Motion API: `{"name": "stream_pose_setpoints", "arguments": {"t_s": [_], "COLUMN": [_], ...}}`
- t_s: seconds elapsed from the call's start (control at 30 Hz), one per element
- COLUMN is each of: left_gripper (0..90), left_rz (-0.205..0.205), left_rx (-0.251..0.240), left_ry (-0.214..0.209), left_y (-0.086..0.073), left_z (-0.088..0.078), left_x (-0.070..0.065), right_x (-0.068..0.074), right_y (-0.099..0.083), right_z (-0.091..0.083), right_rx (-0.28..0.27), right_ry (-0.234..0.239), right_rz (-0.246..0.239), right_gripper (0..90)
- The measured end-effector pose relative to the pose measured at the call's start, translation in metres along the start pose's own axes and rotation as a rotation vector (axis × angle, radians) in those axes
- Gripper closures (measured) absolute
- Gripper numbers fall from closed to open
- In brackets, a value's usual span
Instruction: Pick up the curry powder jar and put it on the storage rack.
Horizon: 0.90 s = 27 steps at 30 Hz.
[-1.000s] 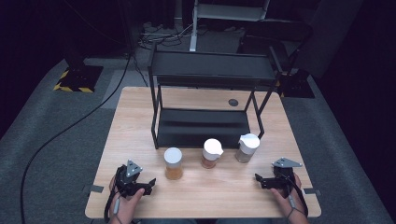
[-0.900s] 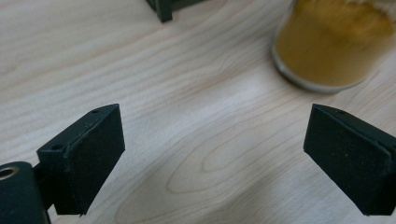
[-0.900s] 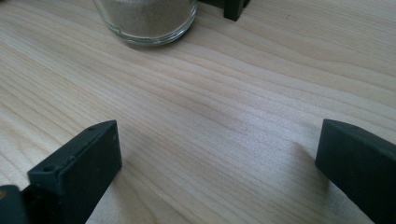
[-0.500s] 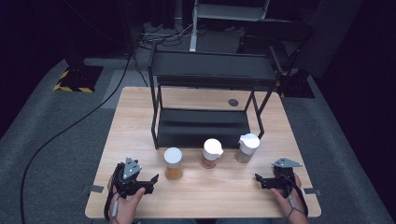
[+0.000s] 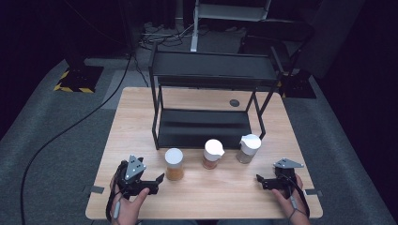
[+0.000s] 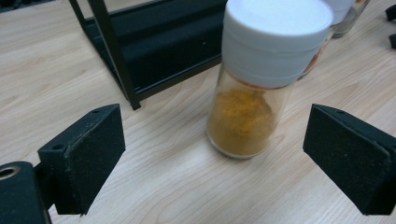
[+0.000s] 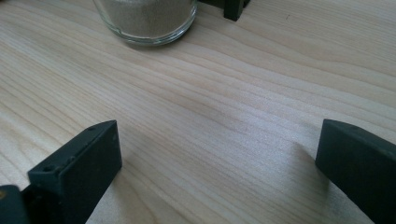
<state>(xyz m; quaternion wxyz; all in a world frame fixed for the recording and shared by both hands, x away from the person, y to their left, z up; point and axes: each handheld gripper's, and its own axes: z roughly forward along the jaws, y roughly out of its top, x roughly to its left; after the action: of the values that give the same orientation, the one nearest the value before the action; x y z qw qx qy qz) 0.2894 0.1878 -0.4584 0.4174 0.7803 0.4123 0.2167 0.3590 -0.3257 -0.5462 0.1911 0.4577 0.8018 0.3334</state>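
Note:
Three glass spice jars with white lids stand in a row in front of a black two-tier rack (image 5: 206, 126). The left jar (image 5: 174, 164) (image 6: 254, 88) holds orange-yellow powder. The middle jar (image 5: 212, 153) holds reddish-orange spice, and the right jar (image 5: 248, 148) (image 7: 145, 18) holds pale grey powder. My left gripper (image 5: 158, 183) (image 6: 215, 163) is open, lifted off the table, and faces the left jar from just in front of it. My right gripper (image 5: 263, 182) (image 7: 219, 163) is open and low over bare wood, in front of the right jar.
The wooden table (image 5: 141, 117) has bare room left of the rack and along the front edge. A small dark disc (image 5: 233, 102) lies on the table under the rack's top shelf. Cables run over the grey floor at the left.
My left gripper has risen off the table and edged toward the left jar. The right gripper and the jars have stayed still.

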Motion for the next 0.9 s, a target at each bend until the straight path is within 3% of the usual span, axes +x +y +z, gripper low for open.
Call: {"name": "stream_pose_setpoints", "arguments": {"t_s": [0.57, 0.77, 0.9], "left_gripper": [5.0, 5.0, 5.0], "left_rz": [0.006, -0.029, -0.027], "left_rx": [-0.07, -0.09, -0.092], "left_ry": [-0.048, -0.06, -0.064], "left_y": [0.018, 0.021, 0.023], "left_z": [0.006, 0.011, 0.015], "left_x": [-0.012, -0.013, -0.015], "right_x": [0.0, 0.0, 0.0], "right_y": [0.0, 0.0, 0.0], "right_z": [0.0, 0.0, 0.0], "right_rx": [0.0, 0.001, 0.001], "right_ry": [0.0, 0.0, 0.0], "right_rz": [0.0, -0.001, -0.001], "right_gripper": [0.0, 0.0, 0.0]}}
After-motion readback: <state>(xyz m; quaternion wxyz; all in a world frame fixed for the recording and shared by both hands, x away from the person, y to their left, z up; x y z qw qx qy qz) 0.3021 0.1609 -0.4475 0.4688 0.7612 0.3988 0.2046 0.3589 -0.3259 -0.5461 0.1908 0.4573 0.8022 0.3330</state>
